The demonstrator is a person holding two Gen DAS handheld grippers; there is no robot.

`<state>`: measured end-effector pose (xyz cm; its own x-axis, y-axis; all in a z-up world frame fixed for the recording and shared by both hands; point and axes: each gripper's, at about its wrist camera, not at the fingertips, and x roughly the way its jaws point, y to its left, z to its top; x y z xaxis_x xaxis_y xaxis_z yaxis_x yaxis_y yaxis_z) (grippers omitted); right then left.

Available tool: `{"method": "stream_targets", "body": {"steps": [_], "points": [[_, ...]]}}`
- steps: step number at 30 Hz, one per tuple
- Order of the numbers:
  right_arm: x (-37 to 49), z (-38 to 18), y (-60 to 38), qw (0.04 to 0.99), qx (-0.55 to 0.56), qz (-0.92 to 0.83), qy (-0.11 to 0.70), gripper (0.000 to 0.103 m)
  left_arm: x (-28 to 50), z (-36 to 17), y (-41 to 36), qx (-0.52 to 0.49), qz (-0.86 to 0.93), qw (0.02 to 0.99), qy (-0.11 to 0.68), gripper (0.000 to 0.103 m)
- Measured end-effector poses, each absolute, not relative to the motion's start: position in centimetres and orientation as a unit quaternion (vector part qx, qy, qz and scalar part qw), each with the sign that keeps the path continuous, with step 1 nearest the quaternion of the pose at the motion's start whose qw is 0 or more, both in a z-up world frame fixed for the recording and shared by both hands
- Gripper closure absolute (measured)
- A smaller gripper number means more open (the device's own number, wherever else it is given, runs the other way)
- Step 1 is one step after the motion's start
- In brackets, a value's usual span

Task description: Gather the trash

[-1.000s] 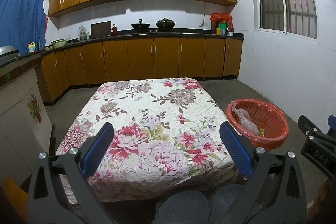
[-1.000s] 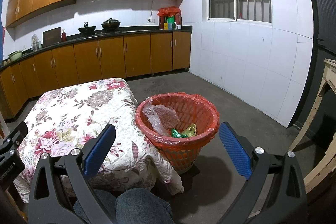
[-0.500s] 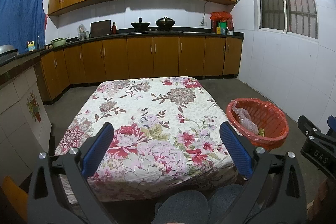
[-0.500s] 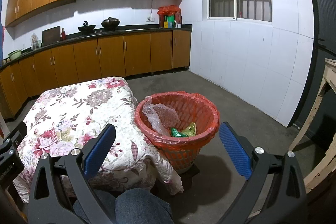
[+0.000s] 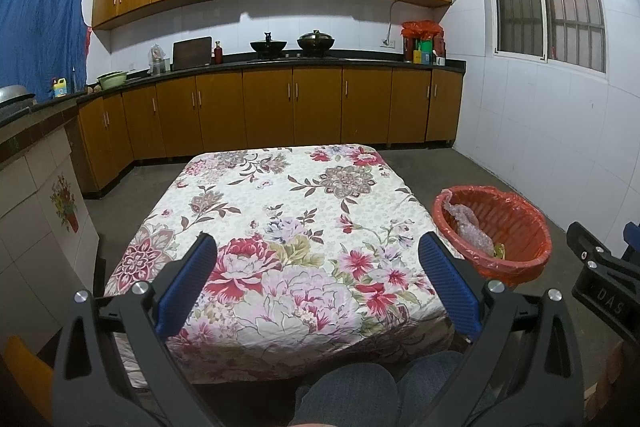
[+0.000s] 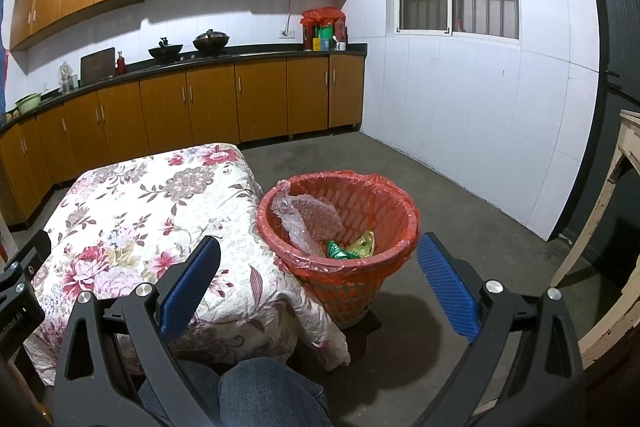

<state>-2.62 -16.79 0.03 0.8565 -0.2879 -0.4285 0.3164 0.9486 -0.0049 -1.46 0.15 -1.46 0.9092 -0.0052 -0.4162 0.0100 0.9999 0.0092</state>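
A red basket (image 6: 394,227) lined with a red bag stands on the floor at the right of the table; it also shows in the left wrist view (image 5: 520,227). Inside lie bubble wrap (image 6: 308,217), a green wrapper (image 6: 338,251) and a yellow wrapper (image 6: 362,245). The table carries a floral cloth (image 5: 288,211) with no loose trash showing on it. My left gripper (image 5: 316,279) is open and empty above the table's near edge. My right gripper (image 6: 318,283) is open and empty, held in front of the basket.
Wooden kitchen cabinets (image 5: 268,111) and a dark counter with pots run along the far wall. A tiled counter (image 5: 36,179) stands at the left. A white tiled wall (image 6: 480,115) is at the right and a wooden frame (image 6: 616,211) at the far right. The person's knees (image 6: 264,395) are below.
Both grippers have drifted slightly back and up, so the table and basket sit a little lower and farther. Both stay open and empty.
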Motion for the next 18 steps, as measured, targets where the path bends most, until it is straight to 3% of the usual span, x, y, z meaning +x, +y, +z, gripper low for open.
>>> {"method": "stream_targets", "body": {"steps": [18], "points": [[-2.8, -0.27, -16.78, 0.962, 0.034, -0.157, 0.22, 0.005, -1.29, -1.64, 0.19, 0.006, -0.003, 0.976, 0.218, 0.004]]}}
